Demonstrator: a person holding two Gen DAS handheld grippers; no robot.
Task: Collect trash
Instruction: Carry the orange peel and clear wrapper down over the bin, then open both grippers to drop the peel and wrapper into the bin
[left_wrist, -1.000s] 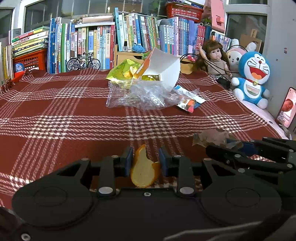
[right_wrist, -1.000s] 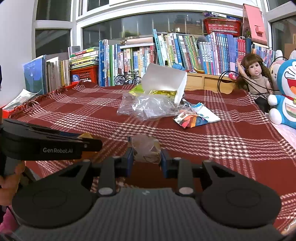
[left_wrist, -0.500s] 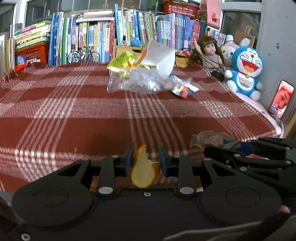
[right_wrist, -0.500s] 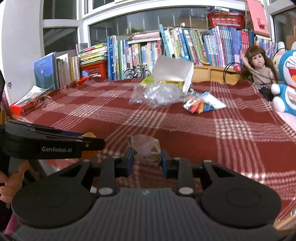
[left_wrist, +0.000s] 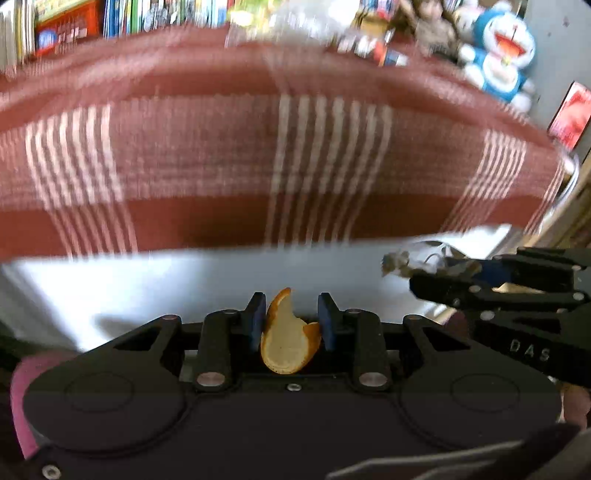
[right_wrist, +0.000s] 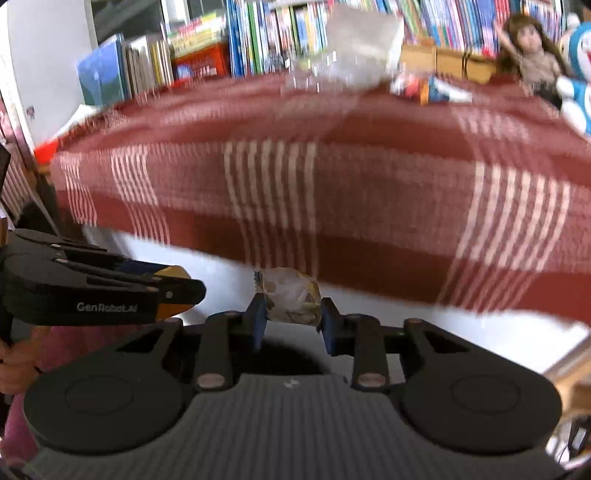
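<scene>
Nearest the lens, the left gripper (left_wrist: 291, 321) is seen clamped on a piece of orange peel (left_wrist: 286, 341), its curved strip standing upright between the blue pads, pale pith facing the camera and the orange rind along the edge; the right gripper (right_wrist: 291, 319) is closed on a crumpled wrapper (right_wrist: 290, 295), a rounded, wrinkled wad of pale and brownish film held crosswise between the pads; both are held just off the near edge of the table, where a white side (left_wrist: 184, 273) is shown under a red plaid cloth (left_wrist: 207, 155) of woven texture with white stripes; farther off, blurred, a clear plastic bag (right_wrist: 328, 72) and a white box (right_wrist: 364, 31) lie on the cloth; behind them a row of books (right_wrist: 280, 37) is ranged along the window, with a doll (right_wrist: 532, 55) and a blue plush toy (left_wrist: 502, 55) at the right.
</scene>
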